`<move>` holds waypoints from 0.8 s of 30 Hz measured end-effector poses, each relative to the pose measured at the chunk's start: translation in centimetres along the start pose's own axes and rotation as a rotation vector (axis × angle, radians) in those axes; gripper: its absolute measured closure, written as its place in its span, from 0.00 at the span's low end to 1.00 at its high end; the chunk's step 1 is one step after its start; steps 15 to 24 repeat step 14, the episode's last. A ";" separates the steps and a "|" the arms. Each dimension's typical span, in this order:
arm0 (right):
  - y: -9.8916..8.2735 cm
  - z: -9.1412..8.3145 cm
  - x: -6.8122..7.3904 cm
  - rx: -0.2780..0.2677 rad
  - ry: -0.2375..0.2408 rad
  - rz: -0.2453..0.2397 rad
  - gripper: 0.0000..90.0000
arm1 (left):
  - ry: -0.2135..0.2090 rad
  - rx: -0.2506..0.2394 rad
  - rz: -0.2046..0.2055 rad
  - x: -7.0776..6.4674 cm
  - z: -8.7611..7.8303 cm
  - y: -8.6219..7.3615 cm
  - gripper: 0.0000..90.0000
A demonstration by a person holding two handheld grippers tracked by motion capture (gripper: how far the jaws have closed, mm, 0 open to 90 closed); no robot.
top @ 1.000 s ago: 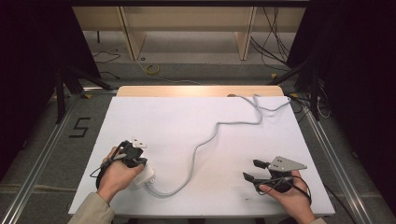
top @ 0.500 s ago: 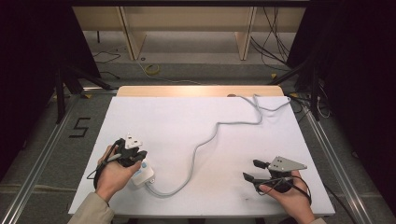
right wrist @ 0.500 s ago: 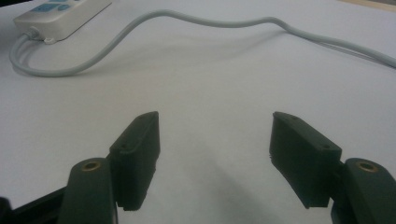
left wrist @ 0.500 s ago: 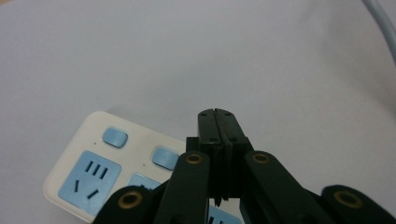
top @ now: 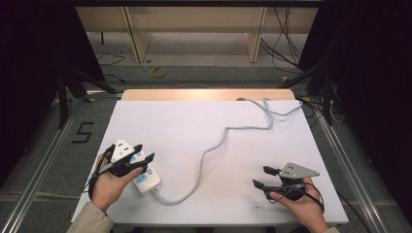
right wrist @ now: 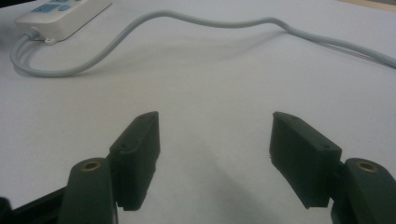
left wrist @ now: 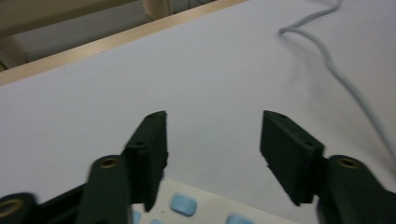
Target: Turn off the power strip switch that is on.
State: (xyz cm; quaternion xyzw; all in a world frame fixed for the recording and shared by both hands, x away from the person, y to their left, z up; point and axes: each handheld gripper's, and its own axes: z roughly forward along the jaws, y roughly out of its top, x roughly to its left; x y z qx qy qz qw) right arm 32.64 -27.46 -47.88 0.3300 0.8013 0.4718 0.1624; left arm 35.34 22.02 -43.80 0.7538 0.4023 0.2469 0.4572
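Hovering left gripper (top: 144, 152) over power strip (top: 145, 178), jaws just opening, nothing between, apparently not touching | strip lying near table's (top: 204, 126) front-left edge | right gripper (top: 260, 177) resting apart, jaws gaping empty

You are wearing beige sleeves (top: 90, 221) and carrying two black grippers. The left gripper (top: 141, 153) and the right gripper (top: 262, 177) are each showing a grey three-cornered plate, brass-coloured screws at the jaw bases, ribbed pads and trailing black cables.
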 end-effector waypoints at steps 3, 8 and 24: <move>0.0 0.0 0.0 0.001 0.001 -0.001 0.38 | -0.054 -0.044 -0.024 0.1 -0.5 -0.7 0.33; 0.0 0.0 0.0 0.000 0.000 0.001 0.38 | -0.061 -0.076 -0.017 0.2 -1.2 -1.6 0.27; 0.0 0.1 0.0 -0.001 -0.001 0.001 0.38 | -0.053 -0.077 -0.018 0.2 -1.2 -1.7 0.27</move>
